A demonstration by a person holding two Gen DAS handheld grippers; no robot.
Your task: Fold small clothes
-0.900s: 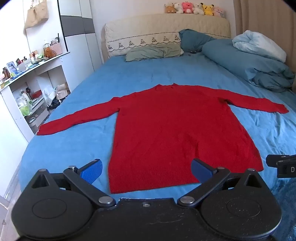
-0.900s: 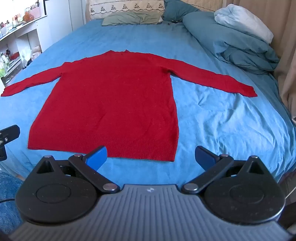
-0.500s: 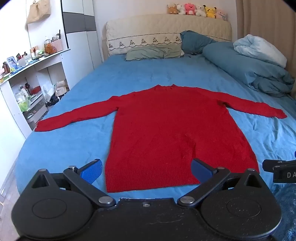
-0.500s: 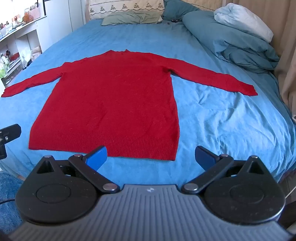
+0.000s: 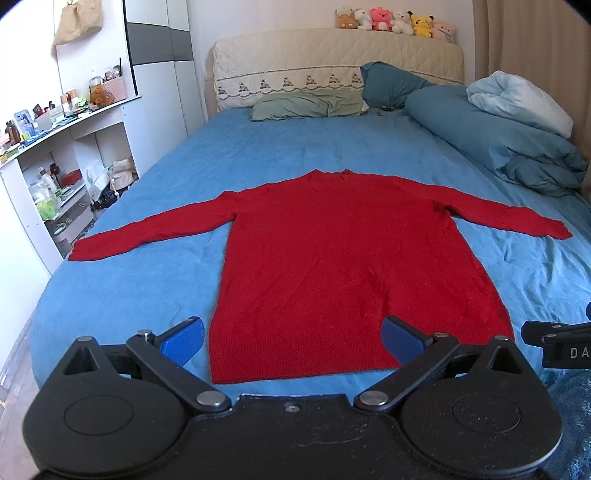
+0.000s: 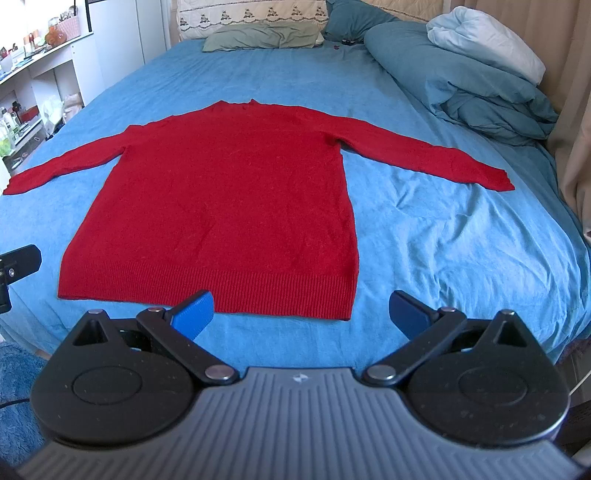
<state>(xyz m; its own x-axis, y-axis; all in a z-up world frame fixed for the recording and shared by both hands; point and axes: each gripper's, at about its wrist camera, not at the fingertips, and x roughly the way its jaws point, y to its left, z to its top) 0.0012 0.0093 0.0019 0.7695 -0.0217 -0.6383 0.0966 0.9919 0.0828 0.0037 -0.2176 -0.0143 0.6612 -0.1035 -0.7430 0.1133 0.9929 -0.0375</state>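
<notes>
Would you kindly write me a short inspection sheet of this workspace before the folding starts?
Surface: bed with a blue sheet, lightly wrinkled on the right.
Job's things: red sweater lies flat, sleeves spread out, hem nearest the cameras; unfolded.
Clutter: green pillow, rolled blue duvet and a white one on top, all at the far end, apart from the sweater.
Grippers: left gripper and right gripper both open, above the near edge, holding nothing.
Cables: a thin dark cord at the right view's lower left edge.
Surroundings: crowded white shelves on the left, stuffed toys on the headboard, curtain on the right.
</notes>
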